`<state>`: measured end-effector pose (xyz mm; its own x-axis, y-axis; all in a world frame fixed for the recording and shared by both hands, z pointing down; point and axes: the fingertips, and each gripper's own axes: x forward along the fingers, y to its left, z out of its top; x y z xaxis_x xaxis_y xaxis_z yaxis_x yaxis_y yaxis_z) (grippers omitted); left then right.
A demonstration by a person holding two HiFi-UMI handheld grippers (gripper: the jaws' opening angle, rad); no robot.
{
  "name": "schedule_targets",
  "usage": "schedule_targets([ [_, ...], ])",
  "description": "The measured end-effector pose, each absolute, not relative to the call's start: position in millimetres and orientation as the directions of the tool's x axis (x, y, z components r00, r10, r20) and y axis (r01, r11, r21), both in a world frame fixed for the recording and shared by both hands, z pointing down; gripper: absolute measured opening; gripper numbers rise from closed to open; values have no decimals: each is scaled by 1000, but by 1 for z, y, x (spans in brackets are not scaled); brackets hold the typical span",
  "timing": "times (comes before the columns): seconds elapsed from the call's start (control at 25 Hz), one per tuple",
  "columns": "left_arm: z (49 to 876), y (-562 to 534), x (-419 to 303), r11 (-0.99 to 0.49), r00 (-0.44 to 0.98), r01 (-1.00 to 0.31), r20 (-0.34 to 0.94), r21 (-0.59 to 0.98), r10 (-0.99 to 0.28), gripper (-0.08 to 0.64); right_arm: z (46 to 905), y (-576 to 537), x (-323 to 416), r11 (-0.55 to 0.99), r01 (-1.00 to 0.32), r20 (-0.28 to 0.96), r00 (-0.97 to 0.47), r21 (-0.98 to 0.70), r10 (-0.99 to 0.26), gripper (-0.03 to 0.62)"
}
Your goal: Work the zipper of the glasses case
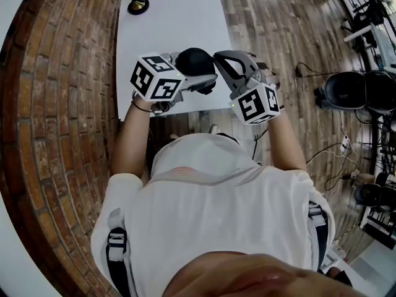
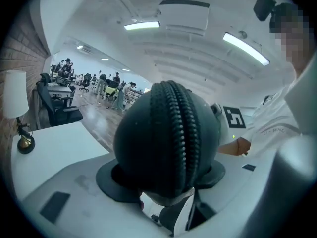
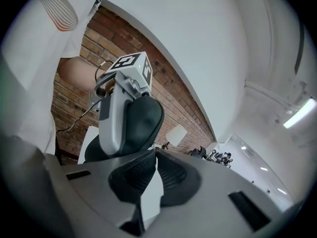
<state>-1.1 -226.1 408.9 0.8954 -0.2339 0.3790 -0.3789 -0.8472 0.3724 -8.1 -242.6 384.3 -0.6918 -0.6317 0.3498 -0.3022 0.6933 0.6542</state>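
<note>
A black oval glasses case (image 1: 195, 59) is held up above the table, and my left gripper (image 1: 197, 73) is shut on it from both sides. In the left gripper view the case (image 2: 168, 138) fills the middle, with its closed zipper (image 2: 181, 133) running straight up the front. My right gripper (image 1: 218, 56) sits just right of the case, jaws pressed together. The right gripper view shows its tips (image 3: 154, 151) meeting just below the case (image 3: 141, 120). I cannot tell whether a zipper pull is pinched there.
A white table (image 1: 167, 23) lies under the grippers, with a small lamp (image 1: 137, 4) at its far end. A brick wall (image 1: 55, 104) runs along the left. Wooden floor, chairs and cables (image 1: 346, 91) are to the right.
</note>
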Motion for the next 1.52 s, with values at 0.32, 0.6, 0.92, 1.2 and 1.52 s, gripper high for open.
schedule_targets([
  [0.32, 446, -212, 10, -884, 824, -375, 537, 279, -180, 264, 375, -236, -13, 634, -239, 327, -695, 735, -641, 61],
  [0.6, 474, -210, 10, -903, 725, -388, 666, 186, -175, 265, 380, -227, -16, 603, -158, 344, -697, 782, -629, 67],
  [0.92, 509, -210, 4, -917, 607, -385, 777, 105, -166, 267, 404, -216, -23, 598, -25, 415, -698, 801, -584, 66],
  [1.2, 516, -205, 5, -925, 654, -351, 744, 142, -135, 267, 411, -213, -24, 631, -37, 428, -704, 775, -567, 76],
  [1.52, 477, -231, -3, -871, 748, -483, 559, 86, -359, 267, 399, -254, 7, 630, -348, 339, -613, 694, -713, 60],
])
